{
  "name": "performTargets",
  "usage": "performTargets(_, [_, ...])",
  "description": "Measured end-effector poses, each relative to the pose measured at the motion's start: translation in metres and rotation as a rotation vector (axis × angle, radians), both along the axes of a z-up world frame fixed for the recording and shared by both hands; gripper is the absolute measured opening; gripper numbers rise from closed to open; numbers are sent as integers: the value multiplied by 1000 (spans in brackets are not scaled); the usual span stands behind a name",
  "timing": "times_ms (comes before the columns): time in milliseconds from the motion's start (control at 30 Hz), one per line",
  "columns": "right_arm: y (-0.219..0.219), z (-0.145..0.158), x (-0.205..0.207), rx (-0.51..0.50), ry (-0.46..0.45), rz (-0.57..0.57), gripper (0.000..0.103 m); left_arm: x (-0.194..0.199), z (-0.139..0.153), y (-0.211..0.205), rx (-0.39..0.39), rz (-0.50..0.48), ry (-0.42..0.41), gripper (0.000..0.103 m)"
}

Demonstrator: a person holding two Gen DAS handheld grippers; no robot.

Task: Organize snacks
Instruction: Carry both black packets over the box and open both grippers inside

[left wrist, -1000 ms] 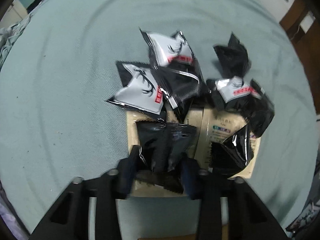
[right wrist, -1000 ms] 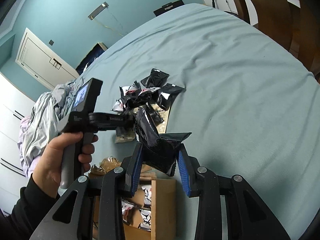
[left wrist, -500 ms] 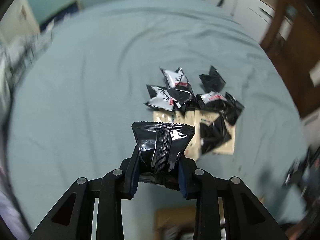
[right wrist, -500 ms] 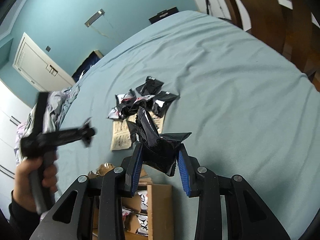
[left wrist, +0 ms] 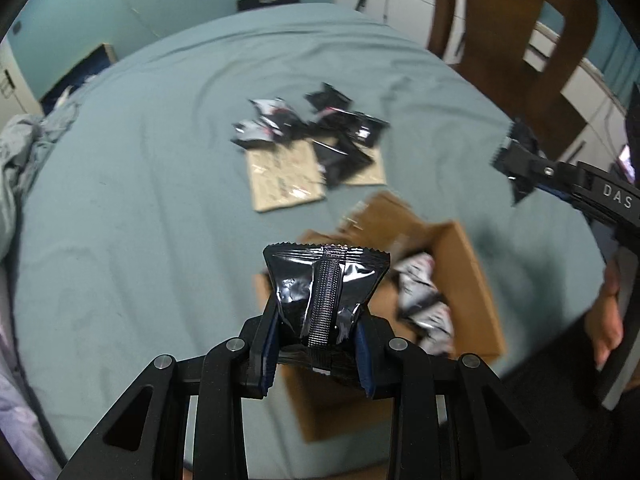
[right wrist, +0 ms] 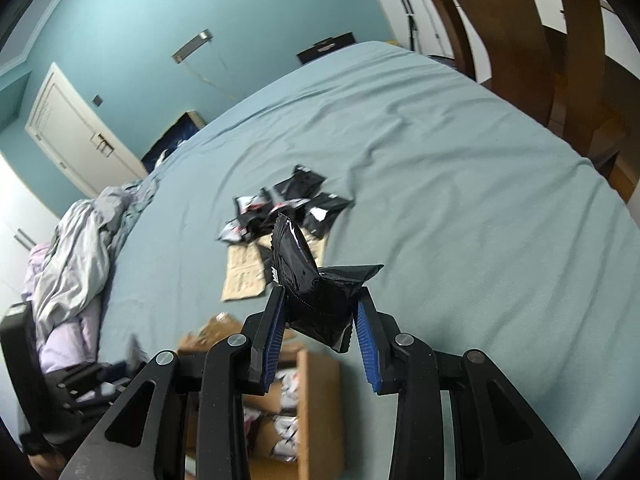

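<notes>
Right now both packets are in mid-carry, on their way from the pile to the box. The left hand-held gripper (left wrist: pixel 316 344) has its jaws pinched narrowly on a black snack packet (left wrist: pixel 326 288), which stands upright between the blue pads with its crimped seam facing the camera. It hangs above the near left corner of the open cardboard box (left wrist: pixel 468 280) on the bed (left wrist: pixel 120 200); several black and white packets already lie inside the box.

The right hand-held gripper (right wrist: pixel 320 340) likewise clamps a second black packet (right wrist: pixel 316 280), this one crumpled and bent, with one end sticking up and another flaring right. It sits just beyond the far edge of the box, over the bedsheet.

Farther off, the pile of remaining packets (left wrist: pixel 312 128) rests on two flat beige pouches (left wrist: pixel 284 176) in the middle of the bed, well apart from both grippers.

The step in hand looks like the drop-off. Next, each gripper probably needs to move squarely over the box opening, tip down a little, and spread its jaws so the packet falls among the others rather than on the flap or the sheet. The right one seems to have further to travel toward the near side.
</notes>
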State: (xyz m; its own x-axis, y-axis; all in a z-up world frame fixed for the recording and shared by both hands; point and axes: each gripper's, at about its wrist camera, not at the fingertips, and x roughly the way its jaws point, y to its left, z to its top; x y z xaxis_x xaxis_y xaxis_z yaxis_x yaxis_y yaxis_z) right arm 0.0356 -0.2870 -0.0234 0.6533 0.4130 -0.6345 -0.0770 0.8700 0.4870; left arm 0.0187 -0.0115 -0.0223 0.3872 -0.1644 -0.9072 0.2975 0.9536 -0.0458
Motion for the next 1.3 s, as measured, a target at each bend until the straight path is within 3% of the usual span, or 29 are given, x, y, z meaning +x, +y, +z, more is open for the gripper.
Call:
performTargets(100, [1, 6, -14, -11, -15, 3, 32, -7, -3, -8, -22, -29, 13, 31])
performTargets(367, [0, 10, -44, 26, -29, 16, 33, -12, -3, -19, 32, -57, -10, 36])
performTargets(400, [2, 10, -45, 22, -34, 23, 33, -12, 0, -16, 43, -44, -32, 40])
performTargets(467, [5, 10, -46, 14, -34, 36, 33, -9, 7, -10, 73, 5, -90, 80])
performTargets(533, [10, 9, -45, -2, -28, 56, 33, -9, 14, -2, 95, 55, -151, 91])
performTargets(767, [32, 6, -37, -46, -2, 140, 33, 2, 19, 17, 158, 161, -195, 91])
performTargets(1033, [59, 10, -39, -158, -46, 213, 33, 9, 10, 30, 137, 212, -135, 91])
performTargets(1300, [77, 3, -38, -194, -17, 296, 38, 9, 7, 31, 152, 219, -117, 91])
